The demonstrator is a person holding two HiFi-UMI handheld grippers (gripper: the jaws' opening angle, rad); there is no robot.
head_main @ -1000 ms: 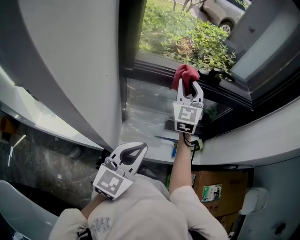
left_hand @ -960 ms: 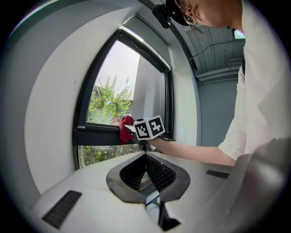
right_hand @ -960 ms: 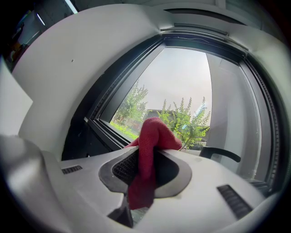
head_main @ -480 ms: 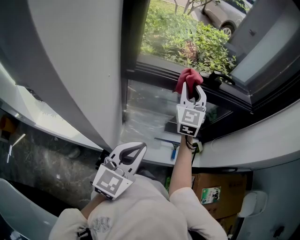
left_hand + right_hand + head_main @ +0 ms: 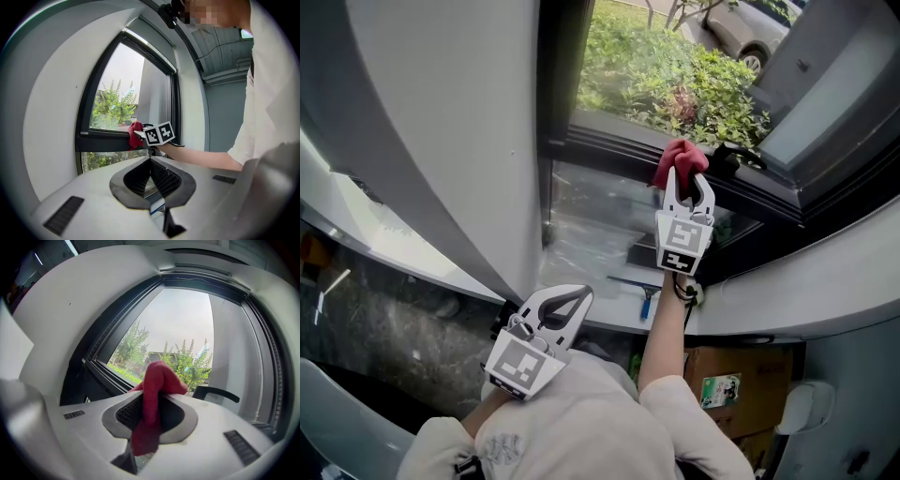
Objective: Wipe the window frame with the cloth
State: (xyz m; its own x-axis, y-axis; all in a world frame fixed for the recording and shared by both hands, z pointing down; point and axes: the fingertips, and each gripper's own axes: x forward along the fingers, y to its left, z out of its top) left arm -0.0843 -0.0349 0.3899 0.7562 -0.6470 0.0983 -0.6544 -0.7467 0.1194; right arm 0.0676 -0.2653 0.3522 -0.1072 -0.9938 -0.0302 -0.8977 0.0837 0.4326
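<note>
A red cloth [image 5: 678,157] is bunched between the jaws of my right gripper [image 5: 685,180], which is shut on it. The cloth presses on the dark window frame [image 5: 609,142], on its lower rail just left of the black window handle [image 5: 739,153]. In the right gripper view the red cloth [image 5: 156,380] hangs through the jaws with the frame [image 5: 101,369] behind it and the handle [image 5: 215,392] at the right. My left gripper [image 5: 567,302] is held low near the person's chest, shut and empty. In the left gripper view the cloth [image 5: 136,134] shows on the rail.
A white wall panel [image 5: 441,131] flanks the window at the left. Below the rail are a lower glass pane [image 5: 591,220] and a light sill [image 5: 787,291]. A cardboard box [image 5: 731,380] stands on the floor. Green bushes [image 5: 675,75] lie outside.
My right gripper has carried the cloth a little to the right along the lower rail, toward the handle. The left gripper has stayed put.
</note>
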